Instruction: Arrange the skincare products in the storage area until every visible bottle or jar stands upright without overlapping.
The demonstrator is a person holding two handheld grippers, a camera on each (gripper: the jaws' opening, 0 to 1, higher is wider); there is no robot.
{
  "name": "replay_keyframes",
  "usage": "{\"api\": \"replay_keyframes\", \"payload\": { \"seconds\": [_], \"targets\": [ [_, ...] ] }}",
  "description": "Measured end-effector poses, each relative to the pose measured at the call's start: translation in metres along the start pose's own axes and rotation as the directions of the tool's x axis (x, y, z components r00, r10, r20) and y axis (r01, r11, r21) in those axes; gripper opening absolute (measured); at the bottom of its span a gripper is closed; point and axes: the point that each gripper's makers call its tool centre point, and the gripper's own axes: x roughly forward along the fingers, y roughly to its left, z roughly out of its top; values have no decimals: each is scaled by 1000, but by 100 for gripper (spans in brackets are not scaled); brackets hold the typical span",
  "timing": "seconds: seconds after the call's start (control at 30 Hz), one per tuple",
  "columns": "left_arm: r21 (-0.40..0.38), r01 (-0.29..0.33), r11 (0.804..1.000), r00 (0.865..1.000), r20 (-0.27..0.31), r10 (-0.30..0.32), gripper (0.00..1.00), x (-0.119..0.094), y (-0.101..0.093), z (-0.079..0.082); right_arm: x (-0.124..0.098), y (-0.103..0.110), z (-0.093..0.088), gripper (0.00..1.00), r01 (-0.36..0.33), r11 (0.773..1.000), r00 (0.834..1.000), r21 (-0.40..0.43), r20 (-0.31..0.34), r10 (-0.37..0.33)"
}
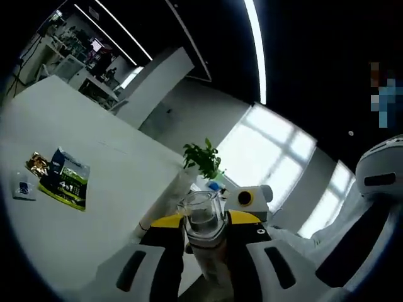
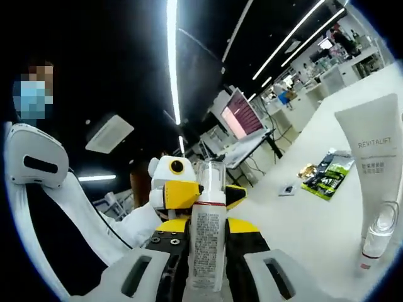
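Between the left gripper's jaws a bottle with a clear cap is clamped, held above the white table. On that table a green packet and a small sachet are seen lying flat, well apart from the bottle. A potted plant is noted beyond the table edge. Between the right gripper's jaws a white bottle with printed text is gripped. At the right, a white tube is seen, cap end lowermost, on the table.
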Motion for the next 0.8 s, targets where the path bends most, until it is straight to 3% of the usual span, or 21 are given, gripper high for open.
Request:
{"api": "replay_keyframes", "payload": {
  "seconds": [0.07,0.17,0.23,0.33,0.4,0.43,0.5,0.57,0.67,0.8],
  "targets": [
    [26,-30,999,999,-25,30,19,2,3,-4,2,-5,-6,14,28,1000,999,12,-26,-28],
    [63,-70,996,996,-57,74,18,3,8,-9,3,-15,-12,15,110,991,992,-79,-60,-115],
    [79,-113,991,991,-58,117,18,2,16,-8,4,-24,-10,16,180,971,980,-160,-56,-191],
    [68,-151,986,987,-36,153,18,-1,25,-2,9,-31,-6,17,245,953,967,-179,-21,-253],
    [90,-199,976,978,-46,204,18,-4,35,-3,10,-39,-7,18,308,897,941,-316,-37,-336],
    [111,-222,969,972,-59,229,18,-5,38,-5,9,-44,-9,18,346,851,918,-394,-44,-393],
    [193,-247,950,962,-69,265,18,-5,42,-7,13,-44,-14,18,366,824,901,-432,-57,-430],
    [203,-255,945,960,-64,273,17,-4,41,-6,14,-46,-15,17,390,803,886,-450,-56,-461],
    [202,-281,938,952,-63,299,17,-5,45,-6,15,-52,-14,18,419,718,846,-556,-49,-531],
    [198,-280,939,952,-67,298,18,-8,49,-5,15,-52,-16,17,421,704,835,-571,-58,-547]
  ]
}}
